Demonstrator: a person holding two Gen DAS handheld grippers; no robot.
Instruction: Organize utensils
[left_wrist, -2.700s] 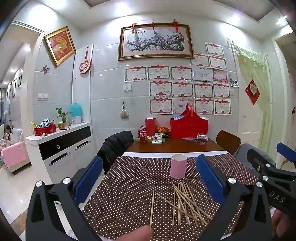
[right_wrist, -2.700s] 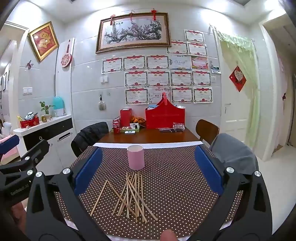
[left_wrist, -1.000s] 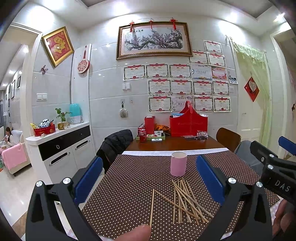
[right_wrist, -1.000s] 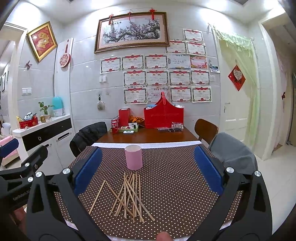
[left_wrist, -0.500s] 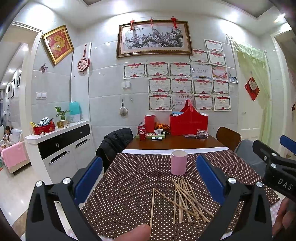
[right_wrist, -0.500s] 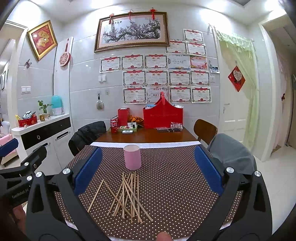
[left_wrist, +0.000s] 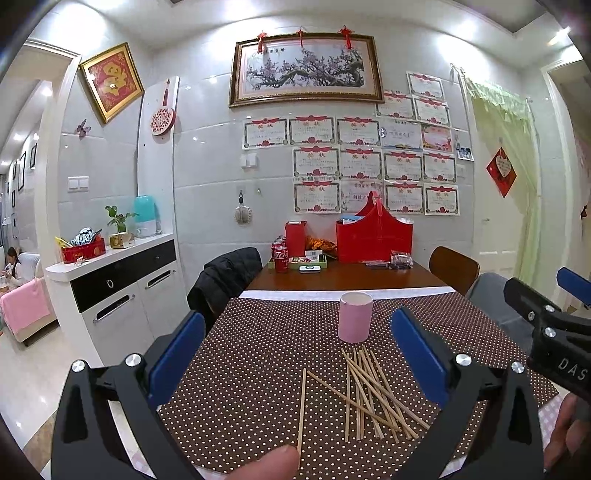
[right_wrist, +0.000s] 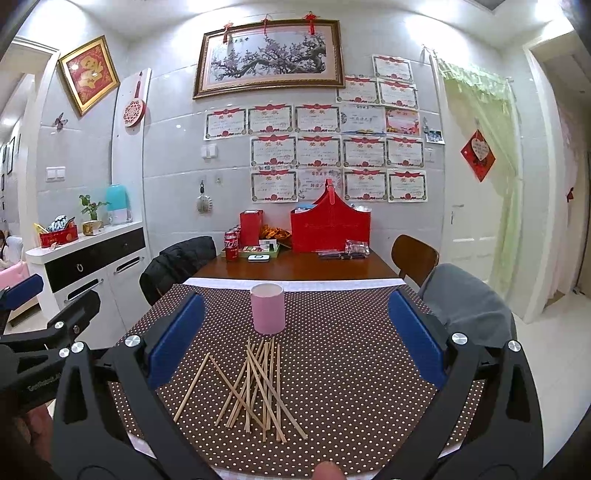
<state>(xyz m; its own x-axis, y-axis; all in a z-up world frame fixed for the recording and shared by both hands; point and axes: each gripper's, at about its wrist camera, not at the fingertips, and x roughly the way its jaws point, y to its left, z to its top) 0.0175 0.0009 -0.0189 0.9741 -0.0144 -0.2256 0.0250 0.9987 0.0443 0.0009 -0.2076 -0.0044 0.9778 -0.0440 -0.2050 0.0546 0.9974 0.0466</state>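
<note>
On the brown dotted tablecloth (right_wrist: 351, 369), thin pale wooden chopsticks (right_wrist: 258, 387) lie loosely crossed just before an upright pink cup (right_wrist: 267, 308). Left gripper (left_wrist: 297, 354) and right gripper (right_wrist: 293, 339) hover spread wide, empty.

"DAS" | right claw body (left_wrist: 565, 354) || "GenRobot.AI", faint | left claw body (right_wrist: 40, 382)

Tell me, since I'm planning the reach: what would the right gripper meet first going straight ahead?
Probably the pink cup, which stands between the open right gripper fingers' line; the chopsticks lie lower on the cloth, so it may pass above them. Depth is unclear.
</note>
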